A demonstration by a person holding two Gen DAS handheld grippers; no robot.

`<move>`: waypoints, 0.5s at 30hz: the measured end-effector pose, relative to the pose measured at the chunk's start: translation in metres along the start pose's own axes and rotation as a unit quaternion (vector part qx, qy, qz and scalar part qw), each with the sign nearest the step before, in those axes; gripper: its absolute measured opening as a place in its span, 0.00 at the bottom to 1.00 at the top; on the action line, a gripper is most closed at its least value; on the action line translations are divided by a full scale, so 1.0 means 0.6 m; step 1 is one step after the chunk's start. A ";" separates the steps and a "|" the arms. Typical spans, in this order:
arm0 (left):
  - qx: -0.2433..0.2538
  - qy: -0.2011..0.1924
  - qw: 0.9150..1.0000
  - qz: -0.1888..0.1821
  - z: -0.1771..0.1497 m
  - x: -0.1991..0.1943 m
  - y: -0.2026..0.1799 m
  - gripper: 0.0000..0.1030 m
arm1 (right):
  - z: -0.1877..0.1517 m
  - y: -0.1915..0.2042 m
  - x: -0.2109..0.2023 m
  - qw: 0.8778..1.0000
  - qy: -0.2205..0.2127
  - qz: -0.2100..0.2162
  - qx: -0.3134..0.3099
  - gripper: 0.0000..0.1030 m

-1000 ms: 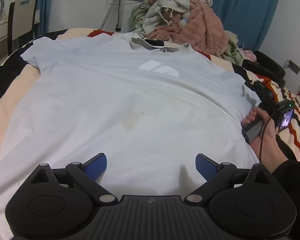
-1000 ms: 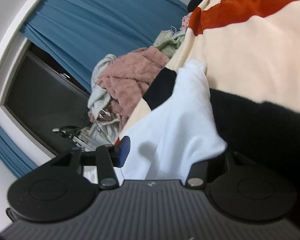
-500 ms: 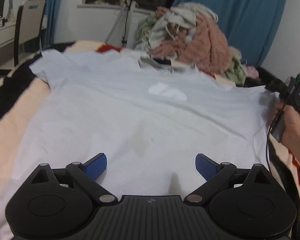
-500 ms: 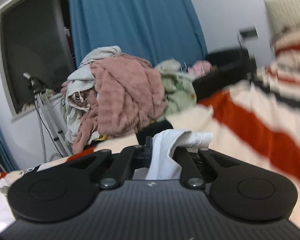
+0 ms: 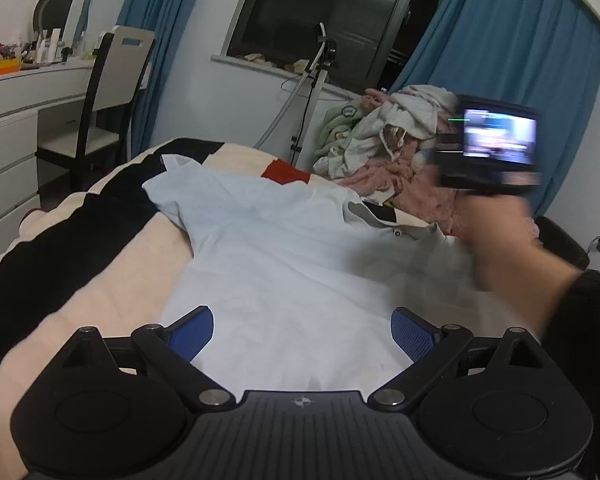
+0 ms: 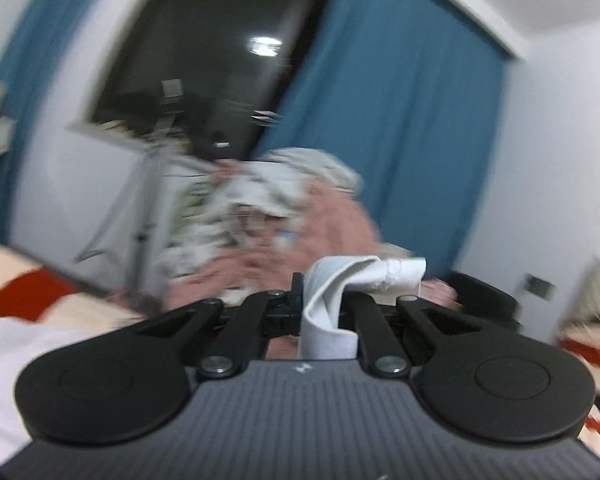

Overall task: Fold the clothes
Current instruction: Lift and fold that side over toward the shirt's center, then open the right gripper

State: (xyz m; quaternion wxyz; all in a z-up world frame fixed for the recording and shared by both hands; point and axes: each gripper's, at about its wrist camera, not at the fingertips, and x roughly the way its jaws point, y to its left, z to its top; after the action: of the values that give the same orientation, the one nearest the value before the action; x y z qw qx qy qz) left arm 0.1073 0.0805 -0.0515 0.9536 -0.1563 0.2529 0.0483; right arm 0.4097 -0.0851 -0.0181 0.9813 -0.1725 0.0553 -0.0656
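Observation:
A pale blue polo shirt [image 5: 284, 264] lies spread on the bed, collar toward the far end. My left gripper [image 5: 302, 326] hovers open above the shirt's lower part, nothing between its blue pads. In the right wrist view my right gripper [image 6: 324, 304] is shut on a bunched fold of the shirt's sleeve [image 6: 360, 276], lifted above the bed. The left wrist view shows the hand [image 5: 512, 248] with the right gripper, blurred, over the shirt's right shoulder.
A heap of clothes [image 5: 396, 152] with a pink fleece sits at the far end of the striped bedspread [image 5: 80, 248]. A tripod stand [image 5: 308, 92], a chair [image 5: 104, 108] and white dresser [image 5: 12, 120] stand left, below a dark window and blue curtains.
My right gripper closed on the sleeve, rolled upright and rose, carrying the fabric up and inward over the shirt. My left gripper lifted and swung its view leftward, still open.

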 end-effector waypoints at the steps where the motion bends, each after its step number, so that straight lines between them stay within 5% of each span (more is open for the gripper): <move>1: 0.007 -0.003 1.000 0.008 -0.003 0.005 0.004 0.94 | 0.000 0.041 0.005 1.000 0.007 0.014 -0.008 0.06; 7: -0.032 0.020 0.998 0.040 -0.002 0.061 0.054 0.94 | -0.036 0.183 0.051 0.996 0.059 0.061 -0.018 0.08; 8: -0.038 0.022 0.998 0.046 -0.001 0.070 0.060 0.94 | -0.045 0.186 0.061 0.995 0.073 0.075 -0.005 0.19; 11: -0.044 0.032 0.997 0.057 0.000 0.094 0.068 0.94 | -0.061 0.182 0.081 0.984 0.110 0.134 0.045 1.00; 15: -0.044 0.042 0.997 0.055 -0.003 0.111 0.067 0.94 | -0.060 0.153 0.065 0.973 0.106 0.178 0.099 1.00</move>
State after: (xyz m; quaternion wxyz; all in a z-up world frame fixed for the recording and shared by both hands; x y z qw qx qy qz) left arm 0.1574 0.1187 -0.0973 0.9301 -0.1856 0.2991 0.1052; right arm 0.4536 -0.0176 -0.0870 0.9780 -0.0544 0.1817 0.0868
